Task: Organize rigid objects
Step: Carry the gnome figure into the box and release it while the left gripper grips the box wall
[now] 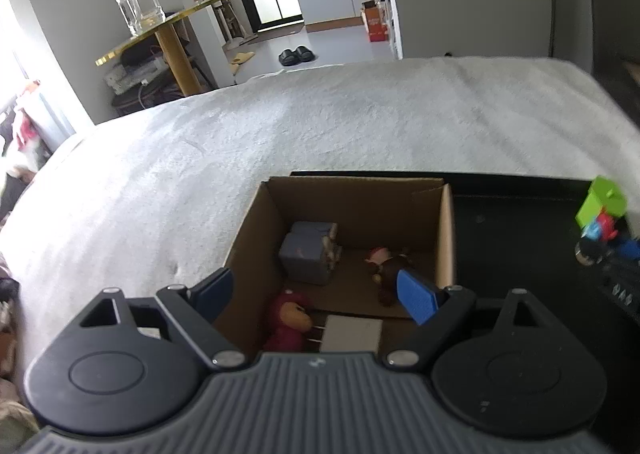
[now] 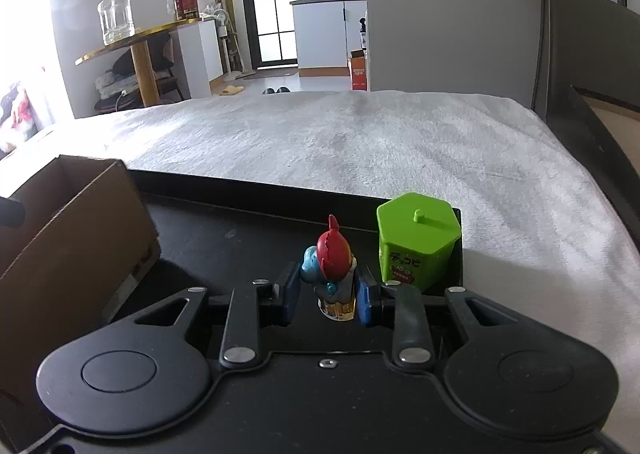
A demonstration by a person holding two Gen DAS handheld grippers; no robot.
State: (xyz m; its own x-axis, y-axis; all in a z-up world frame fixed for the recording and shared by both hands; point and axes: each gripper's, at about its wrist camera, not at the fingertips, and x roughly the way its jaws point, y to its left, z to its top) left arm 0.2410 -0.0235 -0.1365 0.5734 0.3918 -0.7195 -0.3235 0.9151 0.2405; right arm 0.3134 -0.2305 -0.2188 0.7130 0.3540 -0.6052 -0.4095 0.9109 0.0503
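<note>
We have the right hand-held gripper (image 2: pixel 328 300) pinching a small figurine (image 2: pixel 334 274) with a red crest and blue body, which stands upright on the black tray (image 2: pixel 224 238) just left of a green hexagonal container (image 2: pixel 416 244). The pads press against its lower body, just above the clear amber base. We judge the figurine light, stiff and hard, probably smooth plastic, so it could twist or slip if we hold it only by the rounded body. The low grip near the base looks like the steadier place to hold it; the thin crest on top is likely the most breakable part and we would keep clear of it.

The left hand-held gripper (image 1: pixel 320 296) hangs spread wide and empty over the open cardboard box (image 1: pixel 256 230), which sits at the tray's left end on the white-covered bed (image 1: pixel 280 126). Inside the box we see a grey cube-shaped object (image 1: pixel 306 258), a brown figurine (image 1: pixel 388 268) lying on its side, a red figurine (image 1: pixel 290 318) and a small white block (image 1: pixel 352 334) nearest the camera. Floor space remains in the middle and right of the box. The green container's lid is on, so we cannot tell its contents.
</note>
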